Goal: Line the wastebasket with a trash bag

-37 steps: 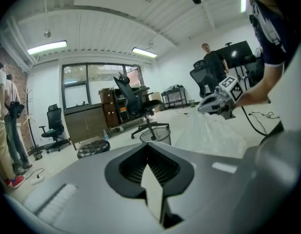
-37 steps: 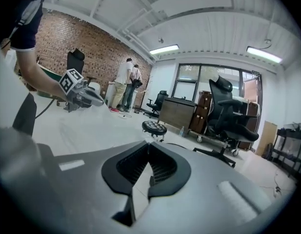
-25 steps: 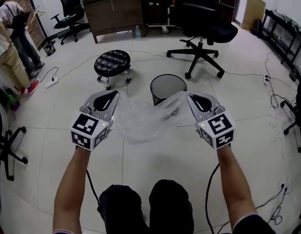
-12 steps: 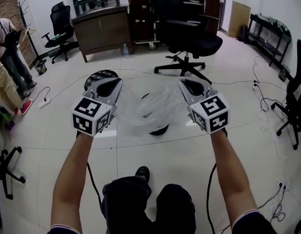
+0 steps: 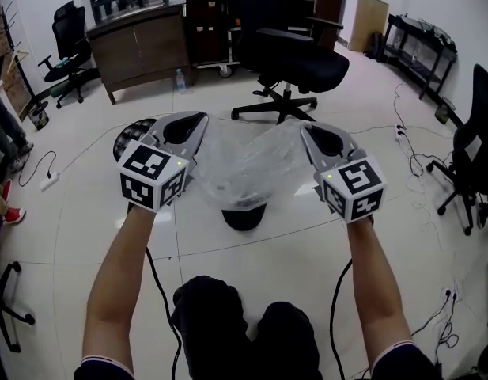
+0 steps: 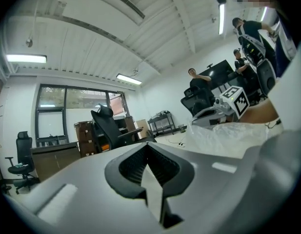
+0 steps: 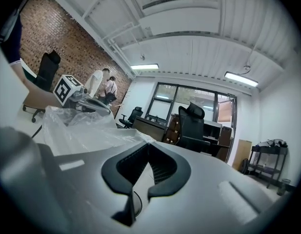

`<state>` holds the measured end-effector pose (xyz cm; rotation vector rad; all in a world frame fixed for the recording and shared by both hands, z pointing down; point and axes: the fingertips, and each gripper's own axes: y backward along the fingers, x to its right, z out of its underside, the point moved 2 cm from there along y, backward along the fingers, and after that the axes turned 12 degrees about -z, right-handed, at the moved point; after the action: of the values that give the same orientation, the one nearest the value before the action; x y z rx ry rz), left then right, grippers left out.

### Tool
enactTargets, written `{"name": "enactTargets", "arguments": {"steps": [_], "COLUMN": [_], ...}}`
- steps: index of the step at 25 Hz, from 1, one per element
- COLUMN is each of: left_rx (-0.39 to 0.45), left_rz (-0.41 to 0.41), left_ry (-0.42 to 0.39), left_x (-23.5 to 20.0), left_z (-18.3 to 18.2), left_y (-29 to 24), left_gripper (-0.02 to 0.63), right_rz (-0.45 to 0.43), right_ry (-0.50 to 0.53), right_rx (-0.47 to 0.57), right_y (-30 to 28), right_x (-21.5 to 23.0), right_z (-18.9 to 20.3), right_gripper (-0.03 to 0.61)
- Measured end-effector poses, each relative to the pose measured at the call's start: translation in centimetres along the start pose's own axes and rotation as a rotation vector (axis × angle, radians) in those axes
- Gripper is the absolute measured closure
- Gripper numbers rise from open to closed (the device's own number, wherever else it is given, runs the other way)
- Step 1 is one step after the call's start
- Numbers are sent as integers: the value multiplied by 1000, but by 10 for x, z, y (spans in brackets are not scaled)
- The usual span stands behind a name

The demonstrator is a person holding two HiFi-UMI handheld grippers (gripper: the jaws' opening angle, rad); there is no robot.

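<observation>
Trash bag hung stretched between the left hand-held gripper and right hand-held gripper, both clamped on its edges. This likely held its mouth open above the wastebasket.

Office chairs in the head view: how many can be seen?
4 office chairs. One at far left beside the cabinet, one at top centre beyond the trash bag, one cut off at the right edge, and only a wheeled base at lower left. Others may be hidden.
</observation>
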<state>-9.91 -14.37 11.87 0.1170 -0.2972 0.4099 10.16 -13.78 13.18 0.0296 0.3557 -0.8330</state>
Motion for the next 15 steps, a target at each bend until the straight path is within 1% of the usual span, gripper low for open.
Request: {"name": "enactTargets", "arguments": {"steps": [4,9,15], "left_rx": [-12,-57,-88], "left_rz": [31,64,77], "left_ry": [13,33,47], "left_x": [-3,2,13], "left_z": [20,49,65], "left_y": [-18,-32,-44], "left_gripper": [603,603,603], "right_rz": [27,24,27], "right_ry": [-14,-36,-53], "right_rx": [-25,-73,-88], "right_y": [-6,-14,-14], "right_x": [4,5,10], "right_z": [19,43,57], "right_gripper": [577,577,577]}}
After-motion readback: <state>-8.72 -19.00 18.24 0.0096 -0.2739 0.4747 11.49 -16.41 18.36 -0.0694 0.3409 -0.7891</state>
